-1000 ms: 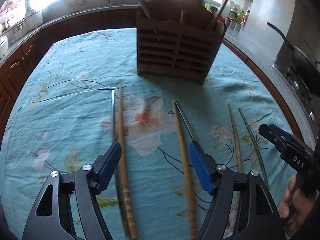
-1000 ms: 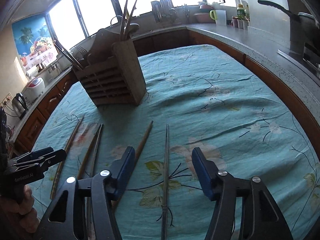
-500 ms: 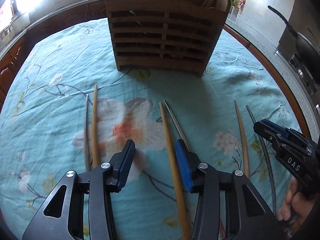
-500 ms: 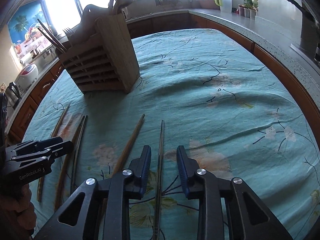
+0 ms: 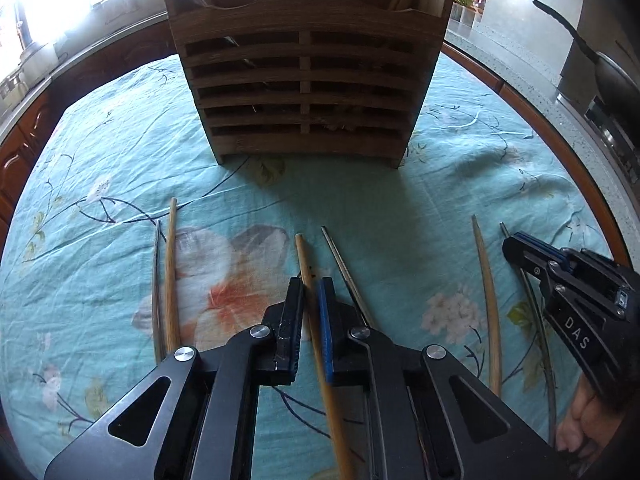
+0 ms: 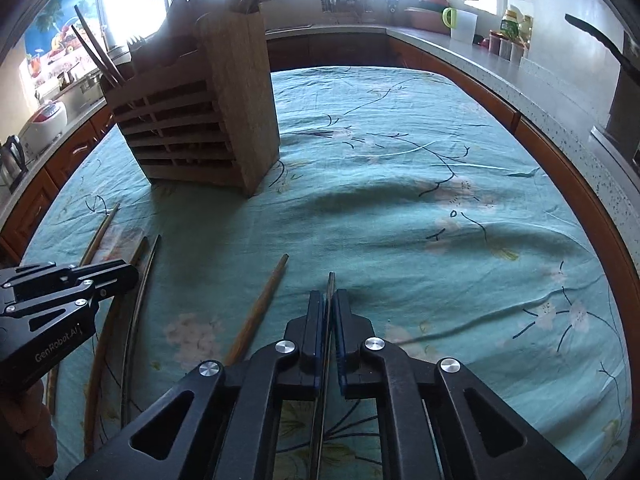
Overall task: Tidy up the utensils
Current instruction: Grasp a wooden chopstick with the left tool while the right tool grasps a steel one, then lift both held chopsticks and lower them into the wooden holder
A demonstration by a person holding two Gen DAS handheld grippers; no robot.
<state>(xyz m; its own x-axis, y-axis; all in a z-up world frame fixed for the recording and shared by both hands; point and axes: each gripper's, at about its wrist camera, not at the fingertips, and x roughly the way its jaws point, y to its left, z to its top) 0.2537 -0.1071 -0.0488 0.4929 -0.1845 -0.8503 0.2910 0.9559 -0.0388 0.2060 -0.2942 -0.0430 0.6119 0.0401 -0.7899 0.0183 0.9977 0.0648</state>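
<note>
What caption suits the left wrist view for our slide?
Left tool shut on a wooden chopstick before the rack; more chopsticks lie on the cloth.

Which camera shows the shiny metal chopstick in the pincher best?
The right wrist view: the right gripper is shut on the metal chopstick, dead centre. The left wrist view shows only its tip poking past that gripper and a stretch below.

1. The big wooden rack (image 5: 308, 92) stands in the middle of the cloth (image 6: 420, 208) and blocks the way ahead.
2. The cloth to the right of the rack is bare and wide.
3. Chopsticks (image 5: 171, 276) lie in front of the rack, with narrow gaps between them.
</note>
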